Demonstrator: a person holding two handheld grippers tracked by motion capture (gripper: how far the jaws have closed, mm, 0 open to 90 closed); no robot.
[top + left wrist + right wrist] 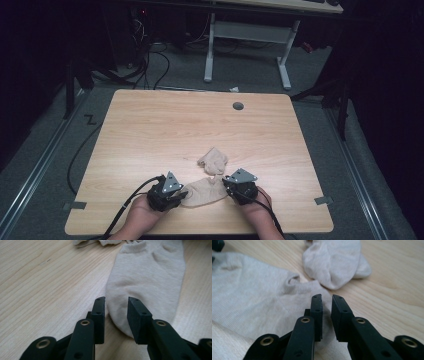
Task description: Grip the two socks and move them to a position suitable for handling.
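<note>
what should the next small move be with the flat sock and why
Probably lift both grippers clear of the flat sock. It lies spread on the table, and the left gripper and right gripper both stand open at its ends, fingers not pressing it. The crumpled sock beside it looks next.

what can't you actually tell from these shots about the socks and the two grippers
- Flat sock: its toe tip sits behind the left gripper jaws in the left gripper view.
- Same sock's cuff end: in the right gripper view the right gripper jaws cover it, so contact is unclear.
- Bunched sock: too small in the high view to read its folds; cut off by the top edge in both gripper views.
- Jaw tips in the high view: hidden under the gripper bodies.
</note>
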